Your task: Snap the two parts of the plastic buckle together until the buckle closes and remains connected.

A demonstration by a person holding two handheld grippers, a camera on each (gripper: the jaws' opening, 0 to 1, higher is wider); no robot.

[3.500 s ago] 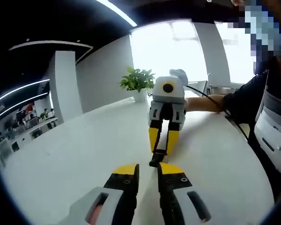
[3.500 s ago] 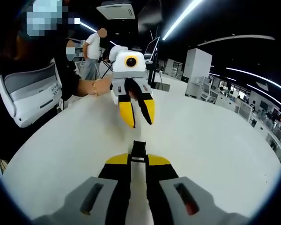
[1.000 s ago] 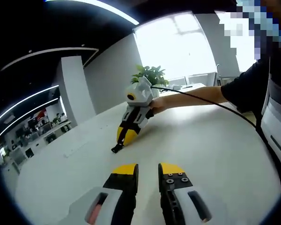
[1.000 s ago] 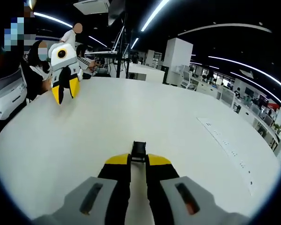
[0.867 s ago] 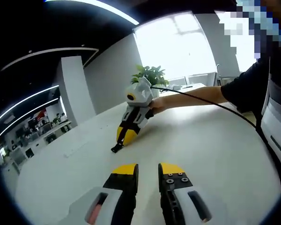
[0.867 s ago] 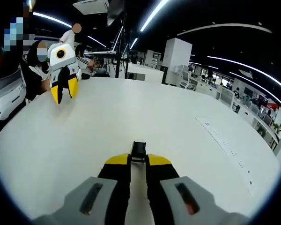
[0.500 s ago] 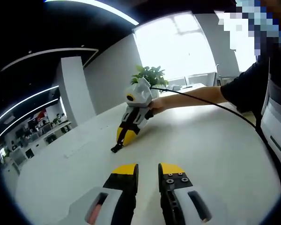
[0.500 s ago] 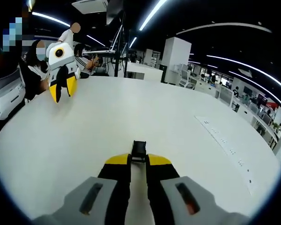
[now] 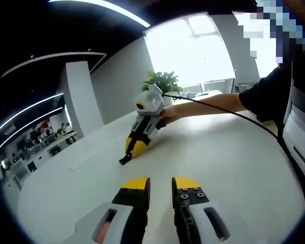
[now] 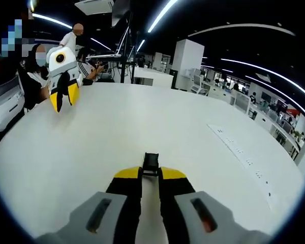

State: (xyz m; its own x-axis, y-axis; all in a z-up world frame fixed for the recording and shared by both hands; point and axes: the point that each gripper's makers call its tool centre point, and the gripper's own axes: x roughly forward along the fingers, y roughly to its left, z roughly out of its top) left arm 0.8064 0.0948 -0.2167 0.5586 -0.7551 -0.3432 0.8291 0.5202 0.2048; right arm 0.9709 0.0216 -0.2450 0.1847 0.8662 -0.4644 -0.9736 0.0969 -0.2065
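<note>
A black plastic buckle piece on a white strap sticks out past the yellow tips of my right gripper, which is shut on it just above the white table. In the left gripper view, a hand holds the right gripper tilted down at the middle left, with the buckle at its tip near the table. My left gripper stands open with nothing between its jaws. In the right gripper view the left gripper hangs far off at the upper left.
A person's dark sleeve and a black cable cross the right side. A potted plant stands at the table's far edge. A strip of small marks runs along the table. People stand beyond the table.
3.5 s ago the two grippers faced each other closely, the buckle near my left jaws. They have since drawn far apart. Over the last second they barely shifted.
</note>
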